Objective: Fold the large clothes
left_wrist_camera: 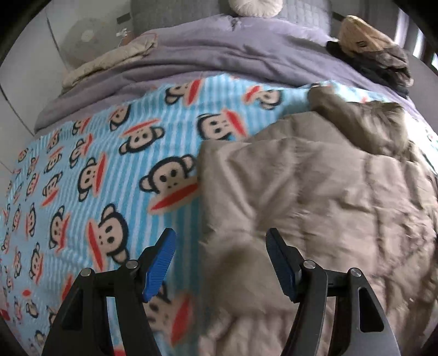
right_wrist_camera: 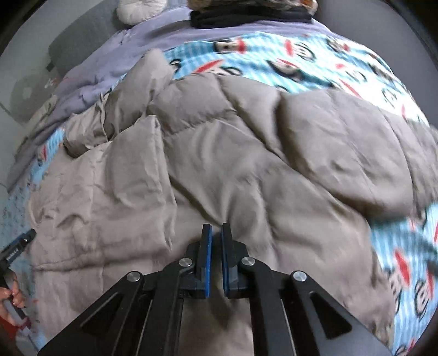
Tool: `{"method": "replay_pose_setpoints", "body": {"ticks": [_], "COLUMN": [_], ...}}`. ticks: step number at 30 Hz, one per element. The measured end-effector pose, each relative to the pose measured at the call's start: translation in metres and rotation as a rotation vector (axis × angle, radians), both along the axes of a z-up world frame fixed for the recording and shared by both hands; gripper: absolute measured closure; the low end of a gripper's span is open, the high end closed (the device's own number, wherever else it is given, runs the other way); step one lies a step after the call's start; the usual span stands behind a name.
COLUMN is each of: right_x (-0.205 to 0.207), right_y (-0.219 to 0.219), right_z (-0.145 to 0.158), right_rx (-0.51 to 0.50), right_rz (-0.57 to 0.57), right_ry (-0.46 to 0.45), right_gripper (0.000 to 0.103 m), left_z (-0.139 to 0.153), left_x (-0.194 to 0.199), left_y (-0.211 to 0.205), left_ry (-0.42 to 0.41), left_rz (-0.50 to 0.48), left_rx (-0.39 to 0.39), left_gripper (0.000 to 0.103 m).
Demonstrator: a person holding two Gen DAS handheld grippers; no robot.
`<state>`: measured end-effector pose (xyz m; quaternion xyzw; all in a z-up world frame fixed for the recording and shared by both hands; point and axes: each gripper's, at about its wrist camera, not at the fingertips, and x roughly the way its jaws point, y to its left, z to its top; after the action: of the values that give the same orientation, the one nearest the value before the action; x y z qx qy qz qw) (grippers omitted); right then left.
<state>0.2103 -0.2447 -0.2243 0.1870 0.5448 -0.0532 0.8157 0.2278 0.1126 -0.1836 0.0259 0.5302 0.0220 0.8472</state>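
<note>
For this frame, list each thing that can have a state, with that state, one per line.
Left hand-held gripper: open, empty, over the coat's edge.
Right hand-held gripper: nearly shut, narrow gap, nothing visibly gripped.
Beige padded coat: spread out and rumpled on the blanket, not yet folded.
Monkey-print blanket: laid flat under the coat.
Purple duvet: bunched at the far end.
Dark clothes: piled on the duvet.
</note>
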Motion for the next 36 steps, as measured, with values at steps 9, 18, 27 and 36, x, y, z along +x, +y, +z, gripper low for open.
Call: {"method": "replay_pose_setpoints", "body": {"ticks": [9,18,27,36], "right_x": [-0.055,-0.098,-0.122,-0.113], "right_y": [-0.021,-0.1,-0.218,-0.309], "right_z": [0.003,0.002,-0.009,-0.034], "right_rx": [0.186,0.26,0.308,0.513], "right_rz": [-0.074,-0.195,-0.411,-0.567], "right_ry": [0.015,-0.013,-0.073,-0.103], "right_gripper": [0.045,0.026,0.011,0.0], "left_z": [0.017,0.019,0.008,0.001], "left_x": [-0.052,-0.074,-0.071,-0.069], "left_y": [-0.095,-0.179,-0.232,-0.263], "left_ry": [0.063,0.09,0.13,0.181], "left_rz": [-0.115,-0.175,-0.192,-0.179], "left_rx": [-0.072,-0.092,-0.058,-0.058], "left_gripper": [0.034,0.0,0.0,0.0]}}
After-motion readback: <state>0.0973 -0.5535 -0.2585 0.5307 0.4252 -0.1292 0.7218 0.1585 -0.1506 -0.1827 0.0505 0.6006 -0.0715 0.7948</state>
